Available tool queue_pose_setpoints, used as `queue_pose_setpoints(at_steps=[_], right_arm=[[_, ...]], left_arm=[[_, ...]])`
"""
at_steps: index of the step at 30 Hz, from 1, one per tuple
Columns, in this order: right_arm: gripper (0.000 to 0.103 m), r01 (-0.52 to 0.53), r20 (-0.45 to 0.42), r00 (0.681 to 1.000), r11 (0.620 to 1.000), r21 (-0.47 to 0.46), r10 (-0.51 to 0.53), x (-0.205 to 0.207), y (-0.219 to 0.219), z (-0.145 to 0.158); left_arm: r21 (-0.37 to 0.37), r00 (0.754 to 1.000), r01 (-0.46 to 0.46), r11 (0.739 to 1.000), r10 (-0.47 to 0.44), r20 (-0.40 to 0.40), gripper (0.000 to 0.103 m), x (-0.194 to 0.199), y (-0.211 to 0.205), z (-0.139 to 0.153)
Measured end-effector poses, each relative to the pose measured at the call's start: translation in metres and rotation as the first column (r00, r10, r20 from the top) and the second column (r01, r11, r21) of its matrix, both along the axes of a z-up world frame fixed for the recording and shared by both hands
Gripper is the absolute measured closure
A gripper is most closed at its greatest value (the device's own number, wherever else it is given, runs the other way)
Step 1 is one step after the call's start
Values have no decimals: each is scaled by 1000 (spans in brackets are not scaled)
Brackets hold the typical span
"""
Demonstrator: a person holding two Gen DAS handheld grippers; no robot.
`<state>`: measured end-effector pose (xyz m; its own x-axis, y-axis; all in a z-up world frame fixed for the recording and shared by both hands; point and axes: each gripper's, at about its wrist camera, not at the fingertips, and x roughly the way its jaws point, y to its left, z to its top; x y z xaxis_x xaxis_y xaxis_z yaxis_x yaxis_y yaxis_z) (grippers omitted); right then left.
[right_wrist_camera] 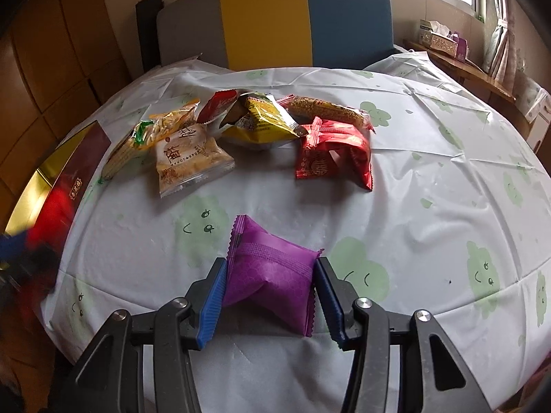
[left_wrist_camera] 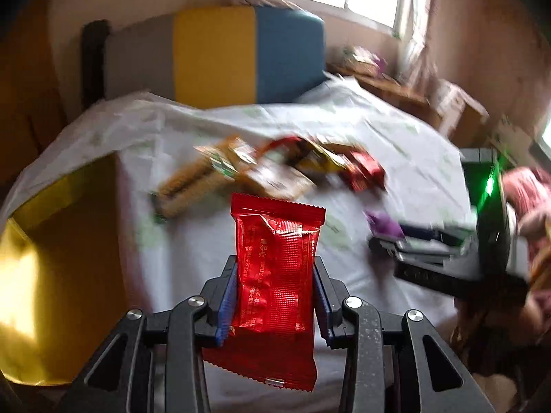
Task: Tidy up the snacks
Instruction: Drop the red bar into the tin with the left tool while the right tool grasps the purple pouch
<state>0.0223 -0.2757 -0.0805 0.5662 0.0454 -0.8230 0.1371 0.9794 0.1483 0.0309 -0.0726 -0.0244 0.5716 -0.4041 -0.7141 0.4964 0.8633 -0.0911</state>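
Observation:
My left gripper (left_wrist_camera: 275,268) is shut on a red snack packet (left_wrist_camera: 275,275), held upright above the white tablecloth (left_wrist_camera: 193,241). My right gripper (right_wrist_camera: 271,268) is shut on a purple snack packet (right_wrist_camera: 272,272) just above the cloth near the front edge. A pile of snacks lies at the far middle of the table: a beige cracker bag (right_wrist_camera: 187,158), a yellow packet (right_wrist_camera: 265,117), a red packet (right_wrist_camera: 332,153) and a long brown bar (right_wrist_camera: 327,108). The pile looks blurred in the left wrist view (left_wrist_camera: 268,168). The right gripper with the purple packet (left_wrist_camera: 384,223) shows there at right.
A gold box (left_wrist_camera: 51,275) with a dark red lid (right_wrist_camera: 82,168) sits at the table's left edge. A grey, yellow and blue chair back (right_wrist_camera: 275,17) stands behind the table. A wooden shelf with tissue boxes (right_wrist_camera: 440,39) runs under the window at right.

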Motion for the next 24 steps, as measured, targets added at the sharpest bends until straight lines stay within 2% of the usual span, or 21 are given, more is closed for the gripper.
queue_pose_setpoints(at_steps=[4,6,8,10,16,20,22,24], right_arm=[[50,1,-5,1000,1000,1,-1,0,-1,-2],[49,4,-12,1000,1000,2,-4,0,-2,-2],[48,5,-17,1000,1000,-3,-5,1,-2,-3],[48,3,-19,1000,1000,-17,-3,1,0,-3],[48,-3,-25,1000,999,-45,2,3,3,-3],[49,-9,-28,1000,997,-72,7,4,6,-3],[50,-9,-27,1000,997,-82,7,4,7,-3],[51,-12,-26,1000,996,-89,10,4,9,-2]], left_arm=[[-76,989,-151,986,151,-6,63,17,53,22],[-85,971,-239,967,237,-39,63,31,78,21],[-94,943,-330,939,322,-90,63,48,105,15],[-39,909,-411,911,405,-100,63,60,123,6],[32,832,-528,849,524,-183,57,80,148,-28],[49,828,-527,848,526,-194,54,79,152,-40],[54,831,-525,849,525,-183,44,76,152,-39],[52,833,-528,848,529,-161,40,73,152,-36]])
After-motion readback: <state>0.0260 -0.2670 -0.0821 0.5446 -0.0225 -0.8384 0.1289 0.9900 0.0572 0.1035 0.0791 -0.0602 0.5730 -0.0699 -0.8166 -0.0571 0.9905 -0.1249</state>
